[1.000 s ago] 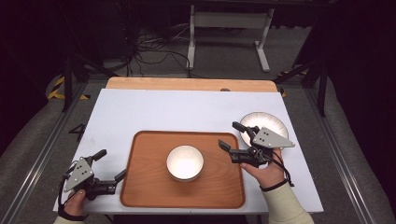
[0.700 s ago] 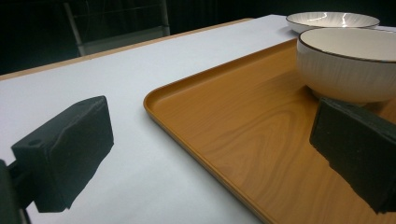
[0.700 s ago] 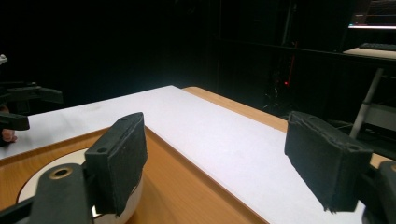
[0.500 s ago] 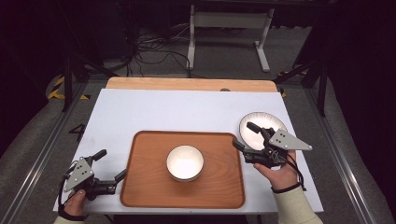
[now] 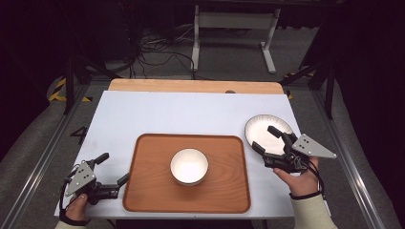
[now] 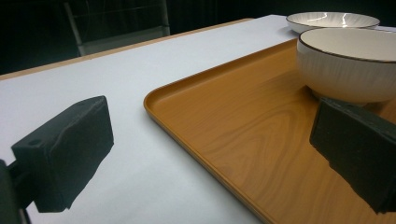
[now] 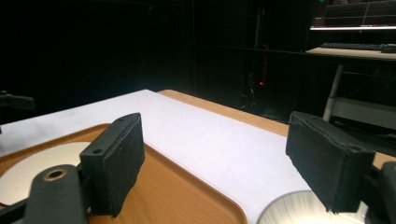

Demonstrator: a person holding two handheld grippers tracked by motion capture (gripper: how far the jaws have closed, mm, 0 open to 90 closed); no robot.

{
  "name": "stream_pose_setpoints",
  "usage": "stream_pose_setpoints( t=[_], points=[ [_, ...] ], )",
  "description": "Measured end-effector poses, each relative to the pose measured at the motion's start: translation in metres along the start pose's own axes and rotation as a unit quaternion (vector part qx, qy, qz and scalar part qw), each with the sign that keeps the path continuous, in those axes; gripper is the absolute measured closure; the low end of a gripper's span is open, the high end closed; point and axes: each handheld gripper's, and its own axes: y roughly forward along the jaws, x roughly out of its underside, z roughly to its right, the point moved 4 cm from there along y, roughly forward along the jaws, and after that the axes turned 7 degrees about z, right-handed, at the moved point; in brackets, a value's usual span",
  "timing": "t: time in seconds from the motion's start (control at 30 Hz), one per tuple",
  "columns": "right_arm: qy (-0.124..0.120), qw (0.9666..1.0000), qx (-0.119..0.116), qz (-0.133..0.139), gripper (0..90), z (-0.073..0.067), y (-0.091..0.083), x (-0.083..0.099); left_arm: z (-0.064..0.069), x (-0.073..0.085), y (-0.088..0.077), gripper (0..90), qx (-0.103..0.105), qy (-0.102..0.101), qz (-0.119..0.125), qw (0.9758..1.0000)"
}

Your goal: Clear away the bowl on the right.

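Observation:
A white bowl with a dark rim stands in the middle of a brown wooden tray. To the right of the tray a white plate lies on the table. My right gripper is open and hovers over the plate's near left rim, one jaw above the plate and the other toward the tray. In the right gripper view the plate's rim lies below the right jaw. My left gripper rests open at the tray's left edge. In the left gripper view the bowl stands just beyond the right jaw.
The white tabletop stretches behind the tray, with a wooden strip along its far edge. Cables and a white desk frame are on the floor beyond. Metal rails run along both sides of the table.
My right gripper has moved rightward from the tray's right edge to the plate's near rim. The left gripper, bowl and tray have stayed where they were.

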Motion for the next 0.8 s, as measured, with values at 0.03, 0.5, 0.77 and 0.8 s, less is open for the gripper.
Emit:
stream_pose_setpoints(
  t=[0.03, 0.5, 0.77, 0.8],
  points=[
    [0.0, 1.0, 0.004, -0.002, 19.9, 0.002, -0.002, 0.002, 0.0, 0.0, 0.0, 0.2, 0.0, 0.0, 0.0, 1.0],
    [-0.01, 0.9986, 0.05, -0.015, 18.7, 0.023, -0.019, 0.021, 0.0, 0.0, 0.0, 0.2, 0.0, 0.0, 0.001, 1.0],
    [-0.005, 0.9975, 0.067, -0.021, 18.7, 0.034, -0.028, 0.041, 0.0, 0.0, 0.0, 0.2, 0.001, 0.001, 0.001, 1.0],
    [-0.005, 0.9976, 0.066, -0.021, 18.7, 0.035, -0.029, 0.043, 0.0, 0.0, 0.0, 0.2, 0.001, 0.001, 0.001, 1.0]
  ],
)
